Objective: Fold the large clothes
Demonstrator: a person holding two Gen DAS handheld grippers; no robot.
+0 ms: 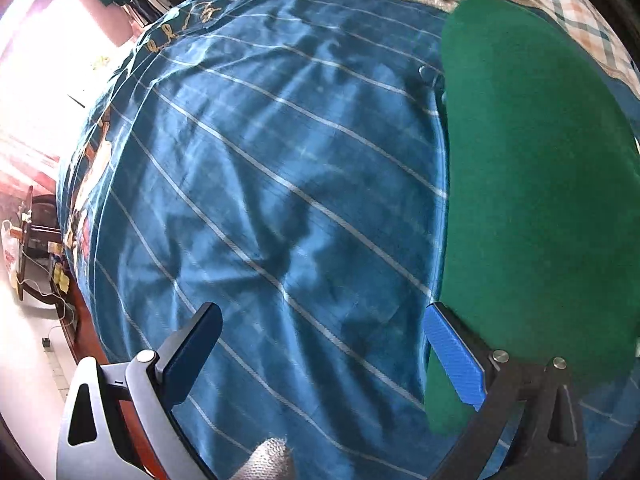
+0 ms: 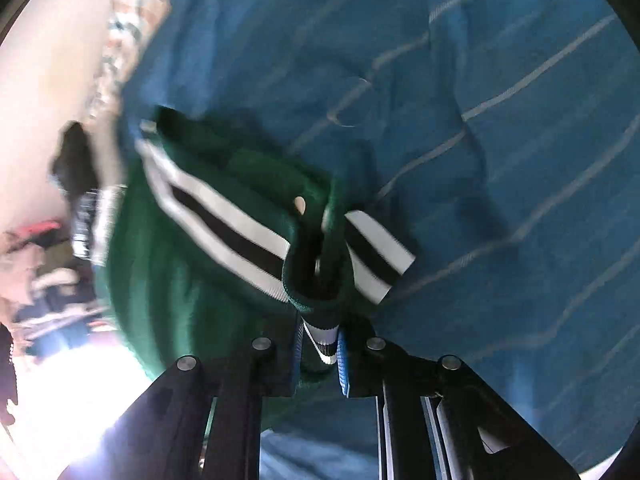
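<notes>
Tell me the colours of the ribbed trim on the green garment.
White with a black stripe on the ribbed trim of the green garment, clearest in the right wrist view.

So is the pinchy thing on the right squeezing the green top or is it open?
Squeezing. The right gripper has its blue pads pressed against the striped cuff of the green garment.

L tongs (image 1: pixel 320 344) wide apart, angled down; R tongs (image 2: pixel 320 352) pinched together, gripping.

My right gripper (image 2: pixel 320 354) pinches the green garment's (image 2: pixel 168 256) striped ribbed hem (image 2: pixel 320 344) over the blue striped bedsheet (image 2: pixel 500 160).
</notes>
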